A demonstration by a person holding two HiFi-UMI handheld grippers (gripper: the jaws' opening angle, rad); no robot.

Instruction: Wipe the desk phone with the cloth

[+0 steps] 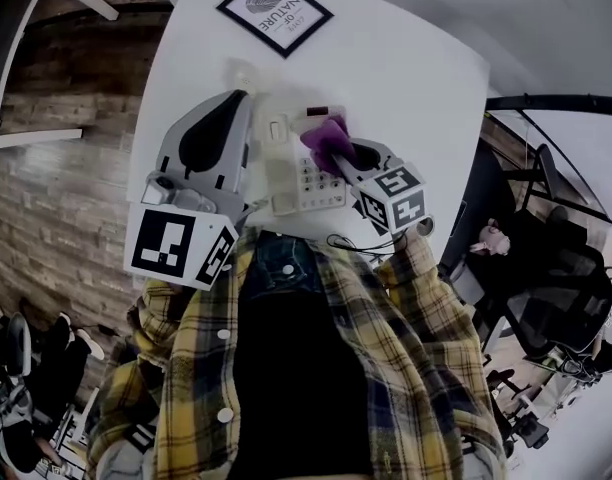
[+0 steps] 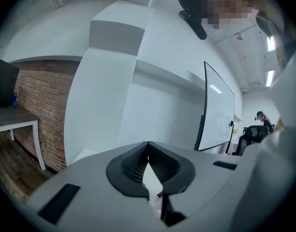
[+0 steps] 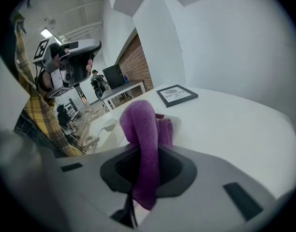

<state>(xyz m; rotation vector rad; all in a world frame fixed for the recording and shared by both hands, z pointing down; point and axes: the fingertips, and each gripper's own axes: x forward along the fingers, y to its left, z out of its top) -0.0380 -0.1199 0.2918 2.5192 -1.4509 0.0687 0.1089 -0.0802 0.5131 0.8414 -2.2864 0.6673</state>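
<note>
Right gripper (image 1: pixel 338 156) is clenched on the purple cloth (image 1: pixel 324 138). A fold bulges forward of the jaws and lies on the upper right part of the desk phone (image 1: pixel 291 183), above the keypad. The phone sits on the white table (image 1: pixel 406 78), near the person's edge. Left gripper (image 1: pixel 236 100) has its jaws closed tip to tip on nothing, beside the phone's left side. Assessment: cloth is soft, light and compliant, and the mid-fold hold looks secure. Phone is probably light plastic, liable to slide; 1 steadying contact on its body is advisable
</note>
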